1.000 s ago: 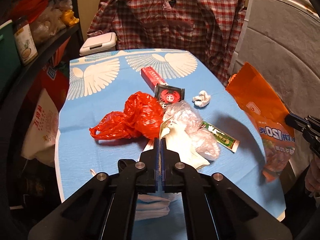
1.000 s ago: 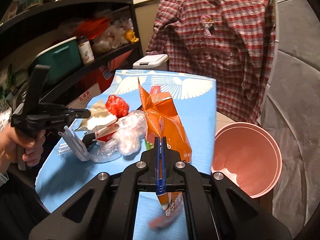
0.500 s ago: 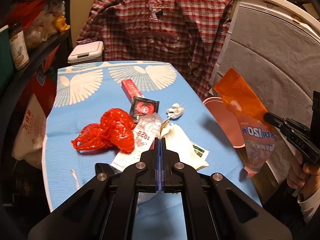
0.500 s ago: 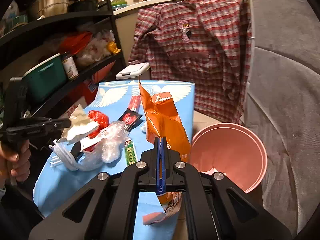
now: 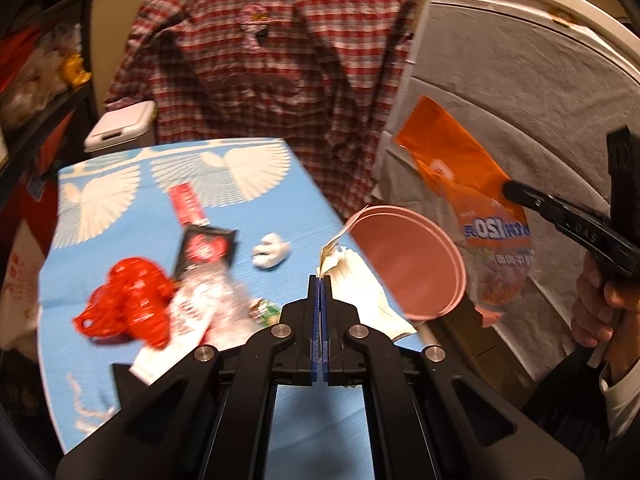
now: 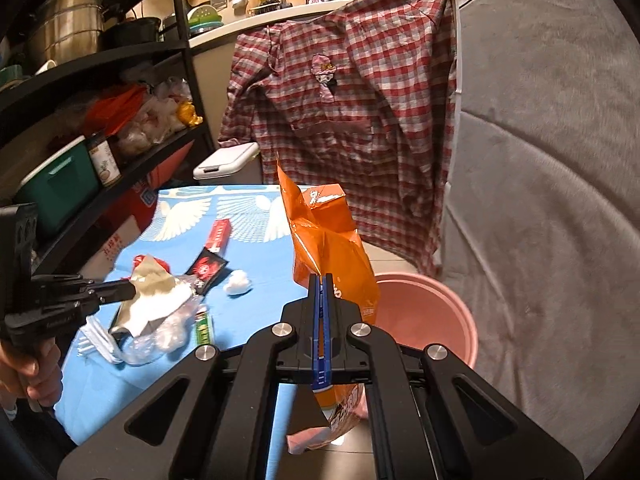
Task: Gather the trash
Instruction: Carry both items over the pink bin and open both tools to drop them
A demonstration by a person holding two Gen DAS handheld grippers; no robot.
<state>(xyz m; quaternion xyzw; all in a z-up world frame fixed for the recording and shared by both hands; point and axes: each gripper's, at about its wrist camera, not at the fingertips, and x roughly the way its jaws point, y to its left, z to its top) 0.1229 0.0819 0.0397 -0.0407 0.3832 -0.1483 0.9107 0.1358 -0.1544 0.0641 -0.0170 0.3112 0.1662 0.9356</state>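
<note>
Two grippers, each clamped on a piece of trash beside the table

Right gripper point(image 6: 321, 280) pinches an orange bag point(image 6: 326, 240), which hangs off the table's point(image 6: 248, 252) right edge, just in front of the pink bin's point(image 6: 440, 312) rim; left gripper point(image 5: 320, 280) is shut on a white wrapper point(image 5: 356, 280) over the same edge, and a red bag point(image 5: 128, 300), black sachet point(image 5: 208, 246), red box point(image 5: 186, 208) and tissue wad point(image 5: 270, 254) lie mid-table

- Orange snack bag point(image 6: 328, 248): glossy, crinkled plastic film.
- Pink bin point(image 6: 432, 316): smooth matt plastic.
- Red bag point(image 5: 132, 304): thin shiny plastic, crumpled.
- Checked shirt point(image 6: 352, 128): soft woven cloth.
- Worktop point(image 5: 224, 216) cover: matt blue, printed.
- Stacked pots point(image 6: 68, 20): dull brushed metal.
</note>
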